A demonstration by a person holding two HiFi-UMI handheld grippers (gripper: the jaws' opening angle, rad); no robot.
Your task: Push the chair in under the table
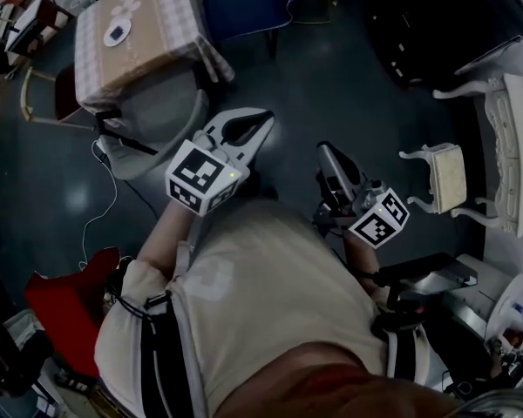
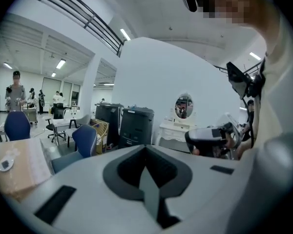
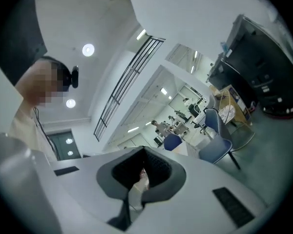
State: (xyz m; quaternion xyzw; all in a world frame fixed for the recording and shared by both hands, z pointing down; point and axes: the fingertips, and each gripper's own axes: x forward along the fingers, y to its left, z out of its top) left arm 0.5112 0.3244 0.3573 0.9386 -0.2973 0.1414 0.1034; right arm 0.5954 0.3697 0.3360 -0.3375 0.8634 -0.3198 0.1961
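Head view: left gripper and right gripper both hold their jaws pressed together, empty. A grey padded chair stands near the left gripper's left side, against the beige cloth-covered table. Left gripper view: jaws closed on nothing. Right gripper view: likewise.
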